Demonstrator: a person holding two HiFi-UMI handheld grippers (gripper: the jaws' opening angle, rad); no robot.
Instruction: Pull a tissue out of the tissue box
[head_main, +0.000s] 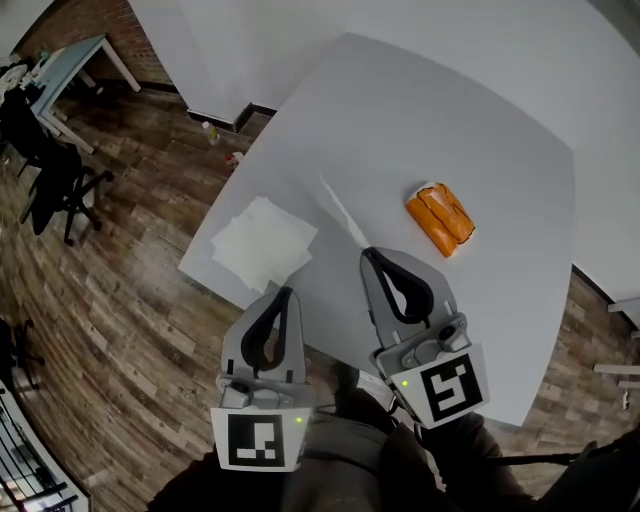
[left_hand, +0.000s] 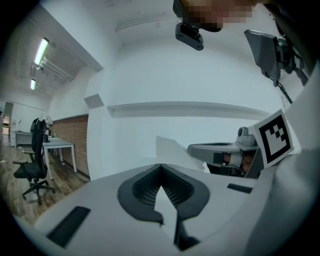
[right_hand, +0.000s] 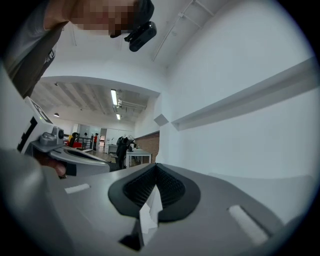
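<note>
Right hand-held gripper (right_hand: 156, 166) squeezed tight shut, pinching thin white paper tissue (left_hand: 172, 150) at tips. Left hand-held gripper (left_hand: 160, 166) shut too, nothing seen in it. Soft orange tissue box (head_main: 440, 218) lies on white desk (head_main: 400, 120), past right hand-held gripper. Flat white loose tissues (head_main: 262, 243) near desk edge.

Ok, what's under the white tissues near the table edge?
The white tissues lie flat on the white table, overlapping each other. Only bare tabletop shows around them; whatever lies directly beneath is covered.
</note>
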